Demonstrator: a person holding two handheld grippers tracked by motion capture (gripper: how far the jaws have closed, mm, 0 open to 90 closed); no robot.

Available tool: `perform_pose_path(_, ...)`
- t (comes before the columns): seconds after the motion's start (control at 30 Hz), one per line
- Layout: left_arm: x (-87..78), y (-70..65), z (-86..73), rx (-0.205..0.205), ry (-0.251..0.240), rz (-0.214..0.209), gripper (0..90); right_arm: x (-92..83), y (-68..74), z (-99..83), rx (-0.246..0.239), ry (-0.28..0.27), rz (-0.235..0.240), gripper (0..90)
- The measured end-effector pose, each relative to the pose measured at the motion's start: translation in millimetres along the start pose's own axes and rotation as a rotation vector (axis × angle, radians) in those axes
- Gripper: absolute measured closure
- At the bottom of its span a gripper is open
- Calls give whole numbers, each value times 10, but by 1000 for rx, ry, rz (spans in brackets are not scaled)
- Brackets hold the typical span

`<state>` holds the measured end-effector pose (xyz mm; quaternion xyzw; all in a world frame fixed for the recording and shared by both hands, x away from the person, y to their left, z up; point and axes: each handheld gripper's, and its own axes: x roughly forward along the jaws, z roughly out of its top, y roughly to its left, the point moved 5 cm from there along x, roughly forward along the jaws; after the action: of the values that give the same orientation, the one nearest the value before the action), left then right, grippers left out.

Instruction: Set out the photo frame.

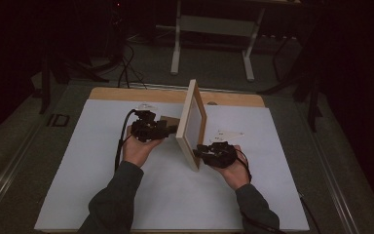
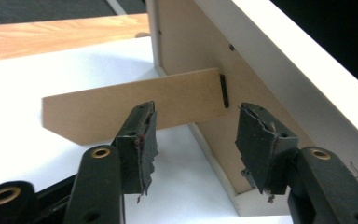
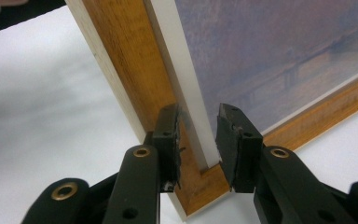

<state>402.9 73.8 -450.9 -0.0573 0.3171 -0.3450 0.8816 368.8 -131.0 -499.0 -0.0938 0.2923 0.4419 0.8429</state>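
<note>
A wooden picture frame (image 1: pixel 194 124) stands upright on the white table top (image 1: pixel 102 170), edge-on to the high view. Its brown back (image 2: pixel 191 46) faces my left gripper (image 1: pixel 171 130), and a cardboard strut (image 2: pixel 121 102) props it from behind. My left gripper (image 2: pixel 196 126) is open, its jaws wide apart just short of the strut and the back panel. My right gripper (image 1: pixel 198 150) is at the frame's near lower corner on the picture side. Its jaws (image 3: pixel 199 126) stand apart in front of the wooden border (image 3: pixel 121 60) and white mat, not pressing on them.
The white top lies on a wooden board whose far edge (image 1: pixel 126 94) shows behind the frame. Beyond the table, on the dark floor, are a white-legged stand (image 1: pixel 212 29) and loose cables (image 1: pixel 126 68).
</note>
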Motion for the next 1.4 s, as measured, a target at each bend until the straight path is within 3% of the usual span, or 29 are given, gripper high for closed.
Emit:
perform_pose_path(0.27, -133, 21, 35, 4, -30, 30, 432, -13, -21, -52, 4, 10, 2, 690)
perform_pose_path(0.43, -203, 12, 71, -9, -55, 14, 414, -25, -41, -68, 6, 10, -2, 684)
perform_pose_path(0.57, -287, -50, 123, -15, -93, 4, 391, -36, -58, -88, 10, 12, -4, 682)
perform_pose_path(0.73, -378, -214, 234, 25, -114, 1, 382, -34, -67, -118, 17, 11, -5, 678)
perform_pose_path(0.9, -390, -290, 270, 45, -113, 6, 371, -36, -71, -128, 18, 14, -5, 678)
perform_pose_path(0.93, -364, -373, 271, 69, -96, 12, 363, -39, -70, -134, 18, 16, -2, 679)
perform_pose_path(1.07, -307, -466, 255, 94, -83, 30, 341, -46, -77, -147, 20, 16, -2, 679)
perform_pose_path(1.4, -161, -613, 190, 142, -36, 64, 303, -59, -98, -188, 29, 22, -1, 679)
